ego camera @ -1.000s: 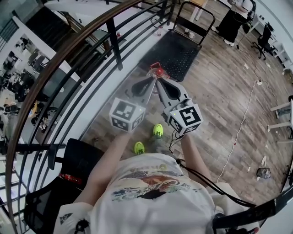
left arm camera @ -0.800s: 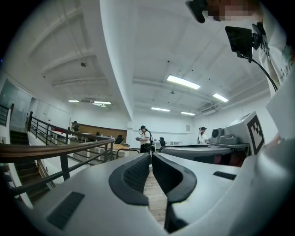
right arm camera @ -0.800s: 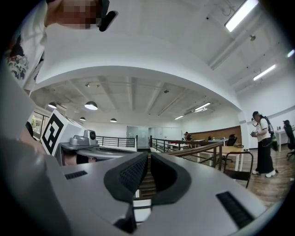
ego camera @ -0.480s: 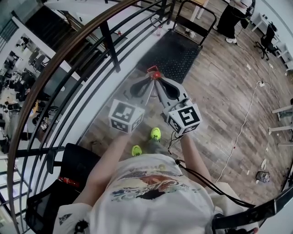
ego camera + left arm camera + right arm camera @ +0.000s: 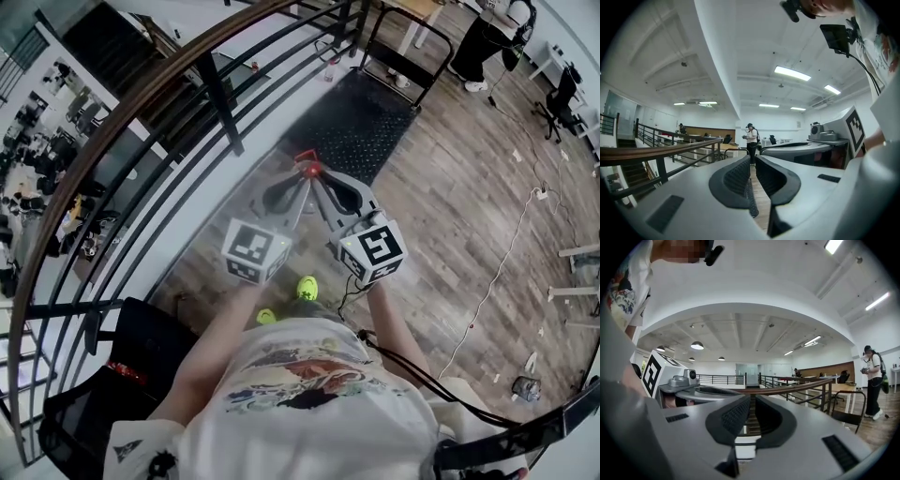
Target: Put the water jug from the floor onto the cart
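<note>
Beside curved railing (image 5: pixel 199 53), wood floor (image 5: pixel 469 206), black cart (image 5: pixel 361 122) ahead; left gripper (image 5: pixel 300 180), right gripper (image 5: pixel 316 180) fingers closed, empty

White short-sleeved T-shirt (image 5: pixel 309 398) with multicoloured chest print; neon-yellow shoes (image 5: pixel 306 287); black cable (image 5: pixel 412 368) by right arm; grey black-padded left gripper (image 5: pixel 752 164) and right gripper (image 5: pixel 751 404), each with chequered marker cube (image 5: pixel 255 249)

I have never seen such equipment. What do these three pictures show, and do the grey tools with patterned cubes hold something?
A person holds two hand tools, the left gripper and the right gripper. The head view comes from a camera on the person's head, looking down; the other two come from cameras riding on each tool. Both pairs of fingers are shut and hold nothing. On the wooden floor ahead stands a black cart beside a railing.
</note>
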Motion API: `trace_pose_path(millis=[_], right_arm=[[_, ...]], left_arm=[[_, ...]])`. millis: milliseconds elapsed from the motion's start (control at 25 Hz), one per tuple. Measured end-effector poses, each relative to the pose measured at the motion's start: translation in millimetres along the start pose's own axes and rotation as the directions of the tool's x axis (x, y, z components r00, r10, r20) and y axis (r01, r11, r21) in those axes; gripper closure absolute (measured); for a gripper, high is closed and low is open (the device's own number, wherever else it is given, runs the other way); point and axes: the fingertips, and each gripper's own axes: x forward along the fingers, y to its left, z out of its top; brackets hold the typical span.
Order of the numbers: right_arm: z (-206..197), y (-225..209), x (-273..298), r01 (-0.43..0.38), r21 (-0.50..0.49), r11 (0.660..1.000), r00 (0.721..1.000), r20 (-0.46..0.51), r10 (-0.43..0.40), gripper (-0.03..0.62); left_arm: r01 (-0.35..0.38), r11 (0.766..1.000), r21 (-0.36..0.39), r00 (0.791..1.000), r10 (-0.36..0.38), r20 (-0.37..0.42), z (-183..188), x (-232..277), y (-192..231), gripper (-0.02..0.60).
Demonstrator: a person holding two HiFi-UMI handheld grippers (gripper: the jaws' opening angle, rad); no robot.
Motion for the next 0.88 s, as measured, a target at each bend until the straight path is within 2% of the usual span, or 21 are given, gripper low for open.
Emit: trace_pose_path(millis=[320, 880], right_arm=[[-17.7, -52.4, 3.1, -0.057, 0.003, 0.998, 0.998, -0.012, 0.057, 0.565], [-20.6, -97.4, -1.6, -0.083, 0.033, 0.996, 0.997, 0.007, 0.083, 0.565]], left_arm=[[-0.056, 0.998, 0.018, 0.998, 0.057, -0.017, -13.2, 51.5, 2.3, 0.529], [-0.072, 0.997, 0.012, 0.996, 0.073, -0.045, -11.7, 96.2, -4.8, 0.529]])
